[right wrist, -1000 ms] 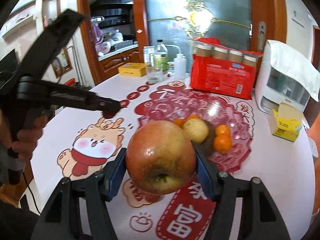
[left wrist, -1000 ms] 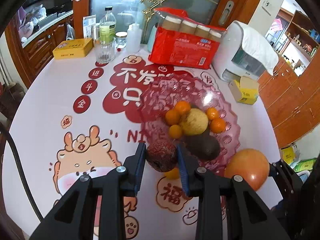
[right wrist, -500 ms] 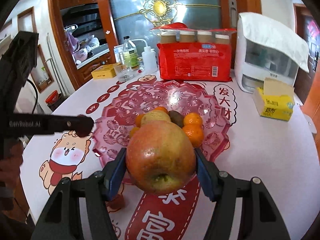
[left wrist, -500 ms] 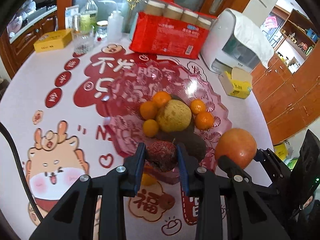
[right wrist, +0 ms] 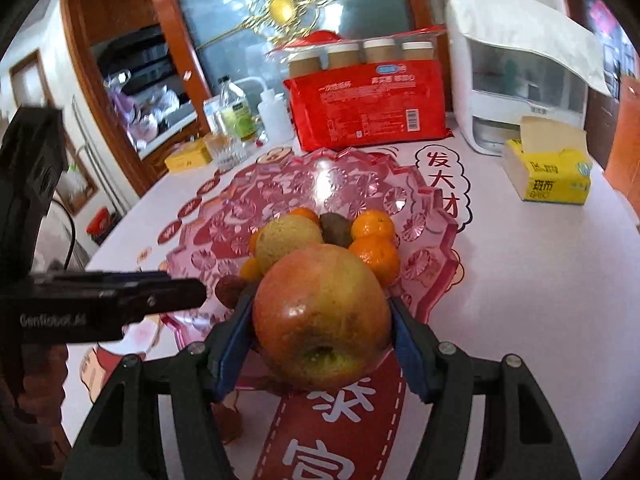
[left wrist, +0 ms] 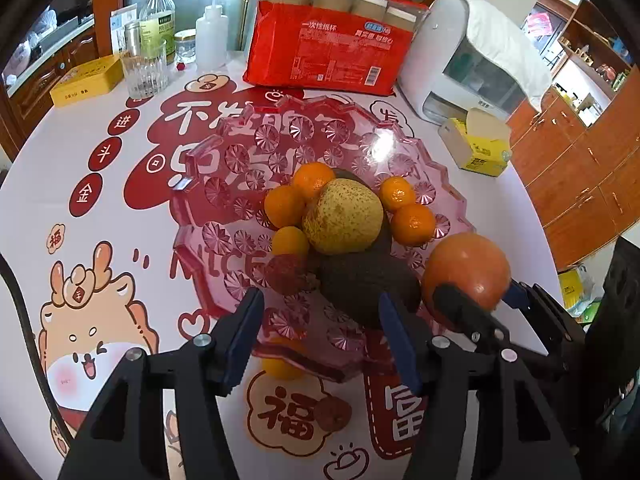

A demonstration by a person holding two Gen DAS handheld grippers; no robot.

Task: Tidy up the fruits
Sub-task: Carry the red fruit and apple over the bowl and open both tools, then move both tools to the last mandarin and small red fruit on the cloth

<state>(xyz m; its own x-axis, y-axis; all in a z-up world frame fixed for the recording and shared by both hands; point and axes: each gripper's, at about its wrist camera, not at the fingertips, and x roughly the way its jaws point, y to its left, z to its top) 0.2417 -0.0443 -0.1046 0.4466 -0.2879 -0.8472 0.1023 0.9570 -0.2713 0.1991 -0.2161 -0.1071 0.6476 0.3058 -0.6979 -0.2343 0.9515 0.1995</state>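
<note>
Legibly, 福 (left wrist: 289, 414) marks tablecloth (left wrist: 80, 152) beside pink fruit plate (left wrist: 224, 216)

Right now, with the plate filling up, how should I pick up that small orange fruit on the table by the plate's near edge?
Grip the small orange fruit across its exposed near half, coming steeply from above on the table side. The pink plate rim overhangs its far half, so a hand-held gripper from that side would hit the rim.
</note>
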